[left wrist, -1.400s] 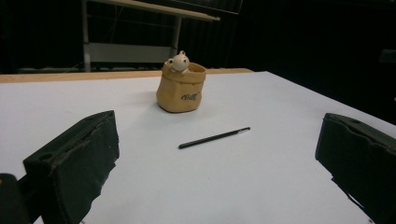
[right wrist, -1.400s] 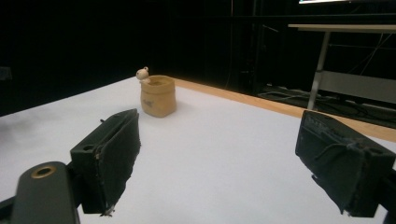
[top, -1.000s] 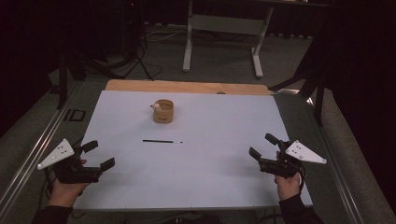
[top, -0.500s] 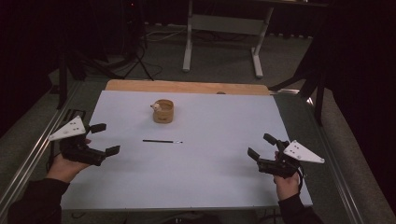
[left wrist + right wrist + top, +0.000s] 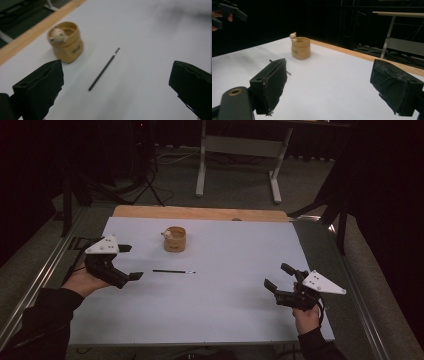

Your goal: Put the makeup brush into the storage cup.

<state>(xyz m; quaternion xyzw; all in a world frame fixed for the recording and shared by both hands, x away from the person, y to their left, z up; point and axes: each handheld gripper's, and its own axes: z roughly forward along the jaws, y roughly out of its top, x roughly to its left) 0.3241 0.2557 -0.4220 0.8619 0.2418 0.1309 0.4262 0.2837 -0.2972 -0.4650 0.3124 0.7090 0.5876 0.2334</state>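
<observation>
I am looking down at a thin black pen (image 5: 173, 271) that is lying flat on the white table sheet (image 5: 210, 320), its long axis running left to right across the table, the end with a small pale band pointing toward my right side. It is sitting just in front of the tan pot (image 5: 175, 239), apart from it. In the left gripper view the pen (image 5: 104, 69) is slanting away between the jaws, banded tip at the far end.

My left gripper (image 5: 126, 263) is hovering just left of the pen with its jaws spread wide, nothing between them. My right gripper (image 5: 280, 276) is waiting well apart near the sheet's right edge, jaws likewise released and empty.

The pot (image 5: 66, 44) is looking like soft rolled-top fabric or paper, squat and round, with a small pale figure peeking over its rim. The gripper pads (image 5: 271, 83) are showing matte black, slightly frayed. The sheet is smooth and matte, backed by a wooden strip (image 5: 200, 213) at the far edge; beyond it the room is sitting dark, with a white-legged table frame (image 5: 240, 165) on a grey floor.
</observation>
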